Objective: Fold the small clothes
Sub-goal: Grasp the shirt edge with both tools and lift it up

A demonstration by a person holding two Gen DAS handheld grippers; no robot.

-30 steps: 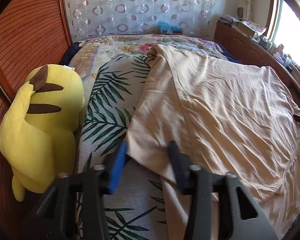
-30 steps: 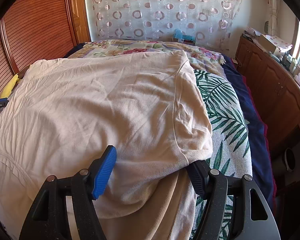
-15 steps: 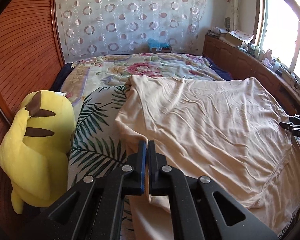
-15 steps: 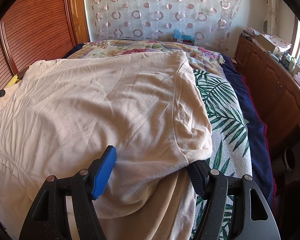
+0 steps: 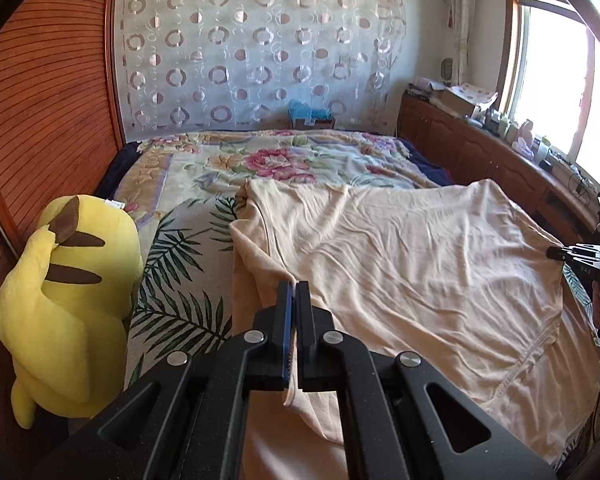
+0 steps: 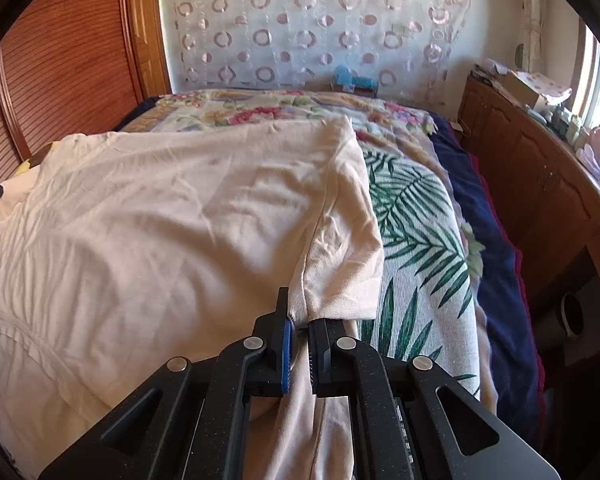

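A cream T-shirt [image 5: 400, 264] lies spread on the bed and is lifted at its two near corners; it also shows in the right wrist view [image 6: 160, 220]. My left gripper [image 5: 295, 292] is shut on the shirt's left edge near the sleeve, with cloth hanging between the jaws. My right gripper [image 6: 298, 316] is shut on the shirt's right edge beside the short sleeve [image 6: 344, 264]. The right gripper also appears at the far right of the left wrist view [image 5: 556, 253], pinching the cloth. The shirt is stretched between the two grippers.
A yellow plush toy [image 5: 64, 300] sits at the bed's left edge by the wooden headboard [image 5: 40, 120]. The bed has a palm-leaf cover [image 6: 416, 240] and floral quilt [image 5: 284, 160]. A wooden cabinet [image 6: 540, 168] with clutter runs along the right under the window.
Both grippers have closed on the shirt's edges: the left first, the right in the last half second. The left gripper has risen and lifted its corner.
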